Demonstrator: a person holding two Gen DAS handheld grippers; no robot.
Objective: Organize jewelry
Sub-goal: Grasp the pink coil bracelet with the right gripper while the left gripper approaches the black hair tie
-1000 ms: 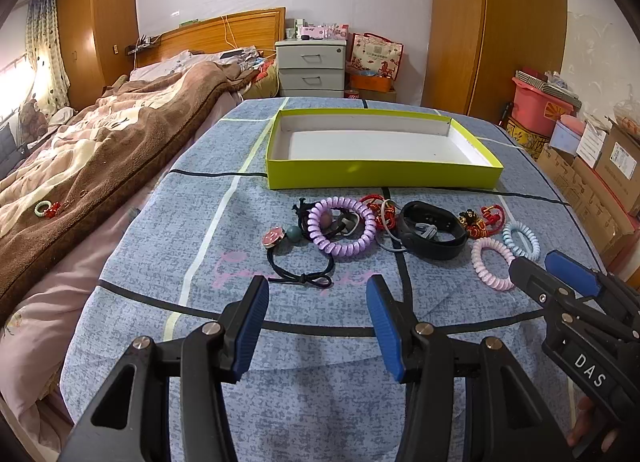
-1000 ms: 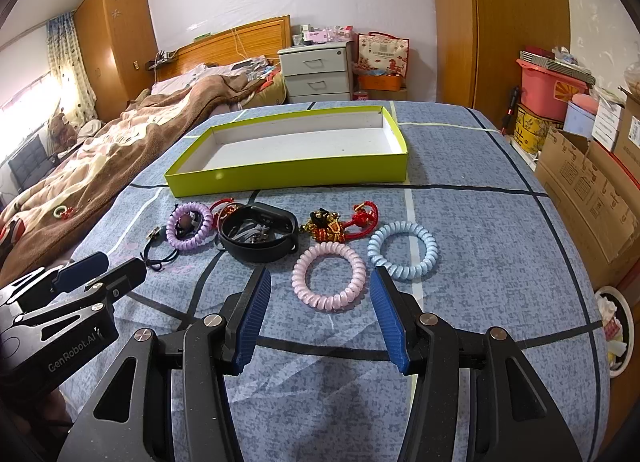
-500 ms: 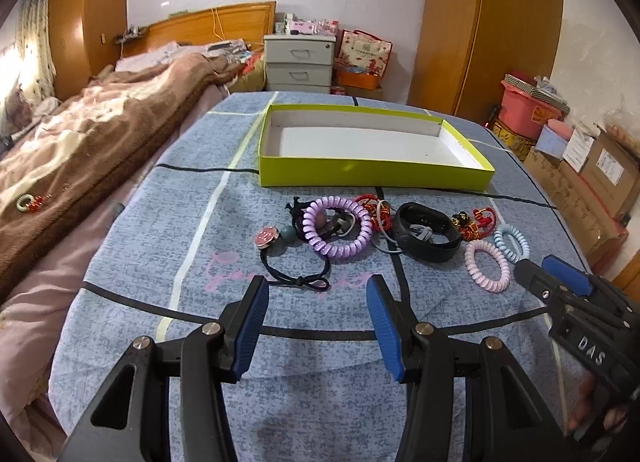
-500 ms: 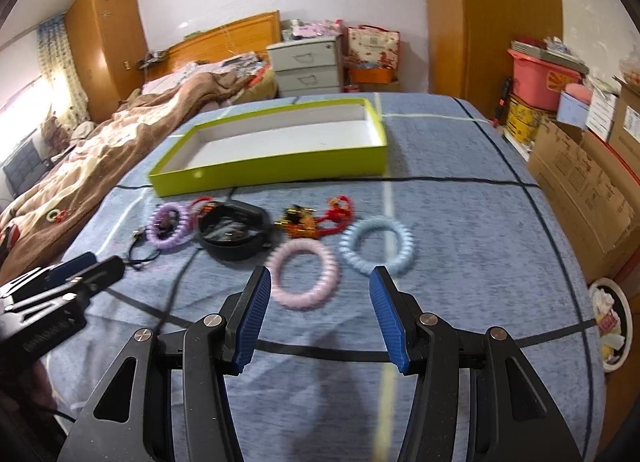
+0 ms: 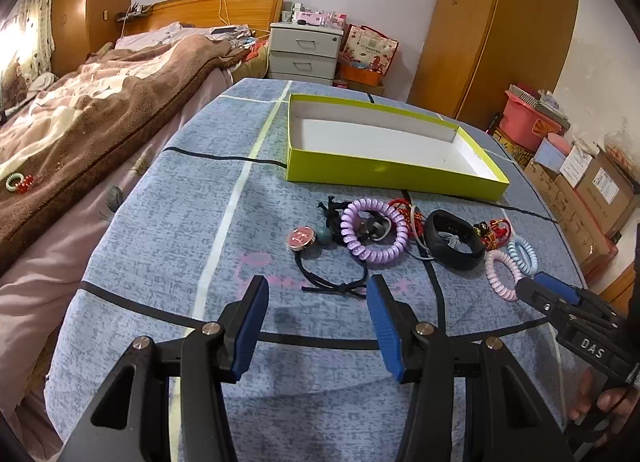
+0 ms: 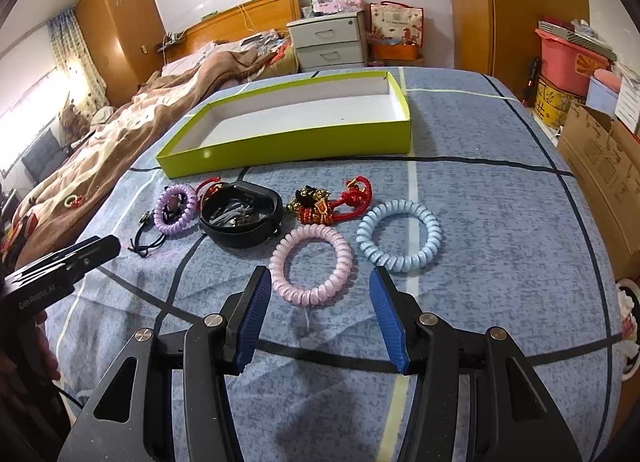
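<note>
Jewelry lies in a loose row on a blue checked bedspread (image 6: 500, 222), with nothing yet in the box behind it. Nearest the viewer, the left gripper (image 5: 316, 318) hangs over bare cloth with its blue fingers spread wide and nothing between them. The right gripper (image 6: 318, 312) is spread just as wide and also empty, its tips just short of a pink coil bracelet (image 6: 311, 264). Just beside that bracelet, on the right, lies a pale blue coil bracelet (image 6: 398, 235). A little farther back sits a red and gold charm (image 6: 330, 202). Left of the charm is a black band (image 6: 240, 216), then a purple coil bracelet (image 5: 374, 234), and at the left end a black cord with a round pink pendant (image 5: 302, 239). Beyond the whole row stands a shallow lime-green box (image 5: 384, 174) with a white, empty inside. Farther off are a brown blanket (image 5: 100, 110) on the left and a grey drawer unit (image 5: 305, 52) by the far wall.
</note>
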